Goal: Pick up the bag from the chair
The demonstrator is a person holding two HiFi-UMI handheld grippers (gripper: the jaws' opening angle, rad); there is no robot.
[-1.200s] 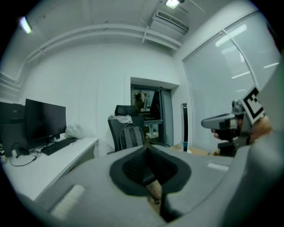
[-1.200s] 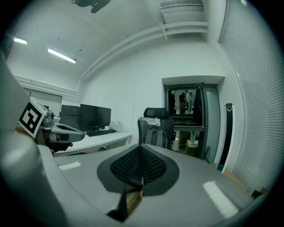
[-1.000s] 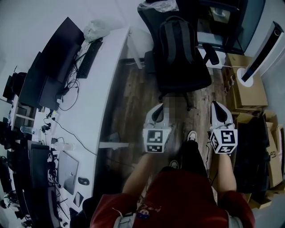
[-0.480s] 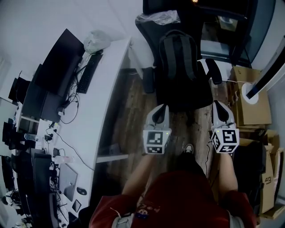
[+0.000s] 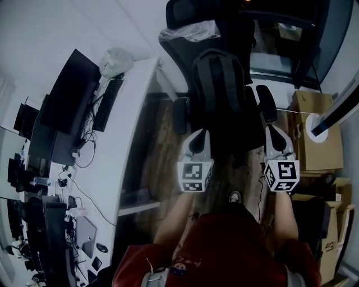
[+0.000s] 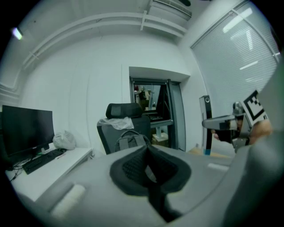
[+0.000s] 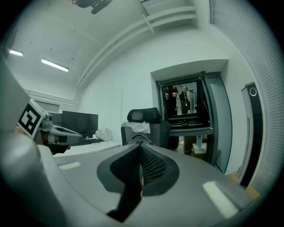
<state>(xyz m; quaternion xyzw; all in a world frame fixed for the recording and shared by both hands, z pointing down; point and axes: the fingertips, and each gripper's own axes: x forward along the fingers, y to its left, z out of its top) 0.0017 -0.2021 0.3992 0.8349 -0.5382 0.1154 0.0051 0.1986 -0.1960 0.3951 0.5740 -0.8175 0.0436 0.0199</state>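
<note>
- Backpack [image 6: 132, 141]: in the left gripper view only its top clears that gripper's own body. In the right gripper view only its grab handle shows.
- Office chair [image 5: 185, 11]: in the head view the headrest is cut by the top edge and the seat is covered by the backpack. The seat's front edge lies behind the left gripper [image 5: 200, 134] and the right gripper [image 5: 274, 129].
- Person [image 5: 224, 246]: cut by the bottom edge.
- Desk clutter [image 5: 61, 185]: too small and dark to name.
- Monitor [image 6: 24, 133]: cut by the lens rim.
- Cardboard boxes [image 5: 332, 246]: cut by the right edge.
- Shapes in the doorway [image 7: 177, 99]: too small to tell.
</note>
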